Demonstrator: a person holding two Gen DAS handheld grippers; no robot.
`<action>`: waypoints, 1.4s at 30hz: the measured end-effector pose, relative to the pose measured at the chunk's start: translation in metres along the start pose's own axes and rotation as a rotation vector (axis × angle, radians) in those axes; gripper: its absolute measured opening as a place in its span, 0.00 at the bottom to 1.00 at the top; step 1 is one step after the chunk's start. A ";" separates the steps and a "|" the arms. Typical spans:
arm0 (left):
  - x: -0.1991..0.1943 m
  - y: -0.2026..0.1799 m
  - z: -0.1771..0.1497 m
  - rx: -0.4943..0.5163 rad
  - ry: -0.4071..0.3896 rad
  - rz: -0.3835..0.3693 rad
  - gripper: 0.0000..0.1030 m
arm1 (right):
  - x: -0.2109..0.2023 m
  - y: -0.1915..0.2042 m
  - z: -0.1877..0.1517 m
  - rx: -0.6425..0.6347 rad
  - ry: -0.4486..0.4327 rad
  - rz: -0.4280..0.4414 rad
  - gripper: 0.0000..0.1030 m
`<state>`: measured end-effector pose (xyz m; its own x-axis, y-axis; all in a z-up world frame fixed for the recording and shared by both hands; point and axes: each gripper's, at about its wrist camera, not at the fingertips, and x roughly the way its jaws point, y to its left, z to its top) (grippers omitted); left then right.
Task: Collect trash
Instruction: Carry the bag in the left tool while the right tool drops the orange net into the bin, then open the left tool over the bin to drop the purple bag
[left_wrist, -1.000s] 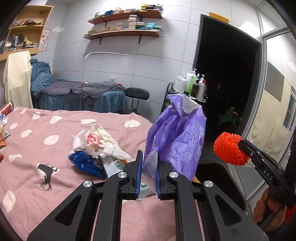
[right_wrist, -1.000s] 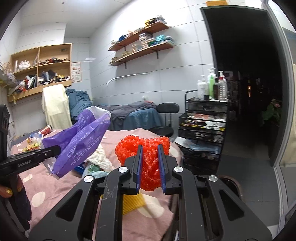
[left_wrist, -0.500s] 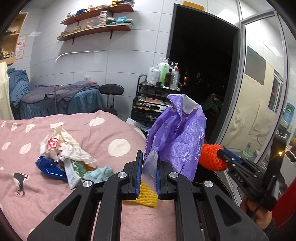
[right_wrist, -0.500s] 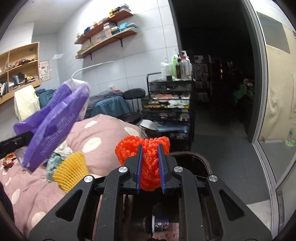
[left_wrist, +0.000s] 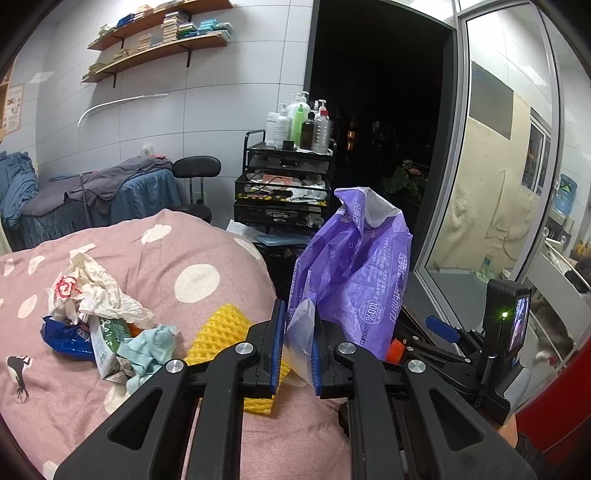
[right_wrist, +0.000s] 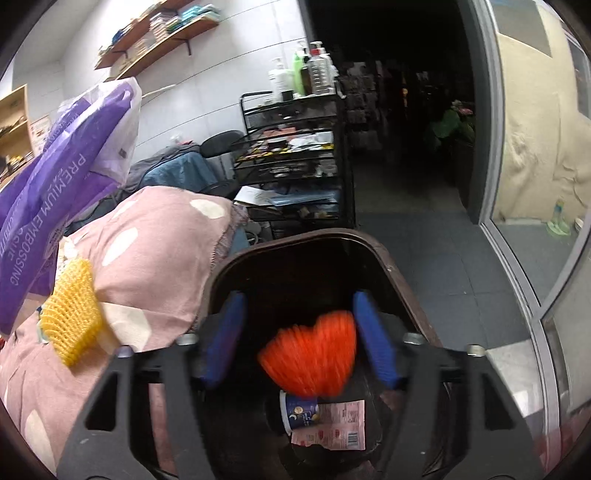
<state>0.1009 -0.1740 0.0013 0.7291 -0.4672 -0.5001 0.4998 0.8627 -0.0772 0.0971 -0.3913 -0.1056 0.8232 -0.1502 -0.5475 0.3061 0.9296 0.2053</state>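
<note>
The right gripper (right_wrist: 299, 350) has just been opening; the orange foam net (right_wrist: 314, 358) (blurred) sits between its spread jaws over the dark brown bin (right_wrist: 388, 258). The left gripper (left_wrist: 297, 354) pinches the crinkled purple plastic bag (left_wrist: 354, 273).

Two foam nets: orange (right_wrist: 314, 362), yellow (left_wrist: 221, 332); one purple bag (left_wrist: 354, 273); one bin (right_wrist: 391, 266)

The right gripper (right_wrist: 299, 350) has come down over the dark bin (right_wrist: 373, 240) and its jaws have just been opening. The orange foam net (right_wrist: 314, 354), clamped before, is now loose between the blue pads and blurred. In the left view, the pink bedcover (left_wrist: 147, 251) has shifted left.
</note>
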 end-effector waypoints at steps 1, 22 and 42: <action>0.002 -0.002 0.000 0.004 0.004 -0.003 0.12 | 0.000 -0.002 -0.001 0.007 -0.001 -0.009 0.64; 0.059 -0.050 0.006 0.105 0.127 -0.041 0.12 | -0.099 -0.025 0.018 0.142 -0.418 -0.205 0.85; 0.081 -0.084 -0.006 0.252 0.151 -0.010 0.73 | -0.111 -0.026 0.020 0.179 -0.454 -0.192 0.88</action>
<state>0.1156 -0.2829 -0.0378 0.6551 -0.4254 -0.6243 0.6210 0.7739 0.1243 0.0075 -0.4059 -0.0344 0.8564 -0.4801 -0.1902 0.5162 0.8049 0.2925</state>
